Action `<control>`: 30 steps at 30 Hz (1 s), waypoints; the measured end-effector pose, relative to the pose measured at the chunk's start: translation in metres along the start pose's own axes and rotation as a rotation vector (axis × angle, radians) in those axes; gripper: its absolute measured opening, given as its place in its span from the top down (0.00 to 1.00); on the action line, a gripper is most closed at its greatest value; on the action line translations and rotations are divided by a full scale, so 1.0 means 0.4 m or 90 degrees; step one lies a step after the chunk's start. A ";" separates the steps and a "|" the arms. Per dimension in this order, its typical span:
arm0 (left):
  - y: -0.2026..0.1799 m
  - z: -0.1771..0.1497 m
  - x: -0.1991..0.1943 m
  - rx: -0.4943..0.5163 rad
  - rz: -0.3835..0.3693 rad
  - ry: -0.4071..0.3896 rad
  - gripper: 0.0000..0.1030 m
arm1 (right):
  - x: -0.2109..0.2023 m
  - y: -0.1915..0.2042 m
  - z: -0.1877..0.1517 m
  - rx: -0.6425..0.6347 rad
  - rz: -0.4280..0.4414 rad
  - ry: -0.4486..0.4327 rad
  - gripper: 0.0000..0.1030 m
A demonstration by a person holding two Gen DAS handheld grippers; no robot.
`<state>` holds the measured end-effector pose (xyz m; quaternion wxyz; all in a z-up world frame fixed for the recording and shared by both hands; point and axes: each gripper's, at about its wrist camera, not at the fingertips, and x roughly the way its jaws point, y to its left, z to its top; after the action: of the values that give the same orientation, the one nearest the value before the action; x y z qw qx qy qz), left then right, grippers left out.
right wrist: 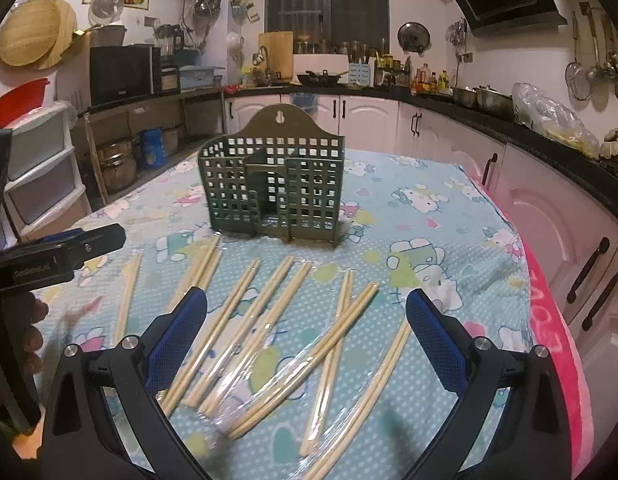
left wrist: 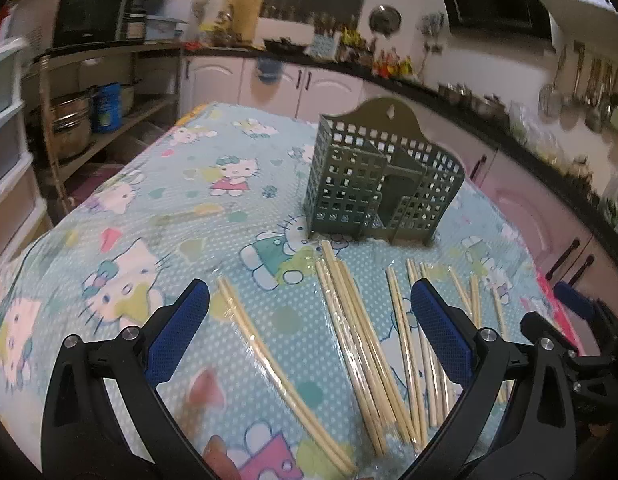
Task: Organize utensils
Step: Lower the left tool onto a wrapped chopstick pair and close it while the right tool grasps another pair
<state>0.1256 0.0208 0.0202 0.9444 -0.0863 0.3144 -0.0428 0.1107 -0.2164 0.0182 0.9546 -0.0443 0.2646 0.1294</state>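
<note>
A green lattice utensil holder (left wrist: pixel 381 184) (right wrist: pixel 275 192) stands upright and empty on the table, beyond both grippers. Several pale wooden chopsticks (left wrist: pixel 361 340) (right wrist: pixel 245 328) lie scattered flat on the plastic-covered cloth in front of it. My left gripper (left wrist: pixel 309 296) hovers open above the chopsticks, nothing between its blue pads. My right gripper (right wrist: pixel 307 304) is also open over the chopsticks and holds nothing. The right gripper (left wrist: pixel 577 308) shows at the right edge of the left wrist view. At the left edge of the right wrist view is the left gripper's body, with a hand (right wrist: pixel 33 336) on it.
The table (right wrist: pixel 449 208) wears a light blue cartoon-cat cloth with a pink edge (right wrist: pixel 549 312) on the right. Pink cabinets and a dark counter (right wrist: pixel 509 120) run behind and right. A shelf with pots (left wrist: pixel 81 120) and plastic drawers (right wrist: pixel 41 168) stand left.
</note>
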 end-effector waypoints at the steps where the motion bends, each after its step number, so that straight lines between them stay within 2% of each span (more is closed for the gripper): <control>1: -0.007 0.011 0.017 0.009 -0.007 0.011 0.10 | 0.008 -0.009 0.003 0.002 -0.001 0.006 0.06; 4: -0.019 0.031 0.050 0.018 -0.026 0.034 0.14 | 0.033 -0.030 0.013 0.014 -0.001 0.021 0.07; 6: -0.031 0.046 0.076 0.022 -0.042 0.053 0.18 | 0.056 -0.047 0.017 0.025 -0.002 0.041 0.19; 10: -0.043 0.064 0.126 0.023 -0.059 0.085 0.26 | 0.101 -0.081 0.021 0.056 0.007 0.081 0.22; 11: -0.043 0.067 0.137 0.021 -0.064 0.094 0.30 | 0.109 -0.086 0.023 0.058 0.007 0.088 0.26; 21: -0.026 0.083 0.270 0.005 -0.064 0.188 0.49 | 0.211 -0.126 0.034 0.090 0.038 0.173 0.51; 24: -0.016 0.090 0.300 -0.005 -0.068 0.205 0.53 | 0.237 -0.138 0.029 0.107 0.047 0.195 0.54; 28: 0.000 0.095 0.331 -0.020 -0.075 0.219 0.65 | 0.266 -0.155 0.026 0.132 0.061 0.219 0.60; 30: 0.005 0.098 0.346 -0.028 -0.079 0.227 0.66 | 0.279 -0.161 0.028 0.145 0.068 0.231 0.62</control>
<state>0.2597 0.0093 -0.0305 0.8673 -0.1169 0.4716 -0.1087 0.2258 -0.2520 -0.0289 0.8821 0.0556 0.4467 0.1390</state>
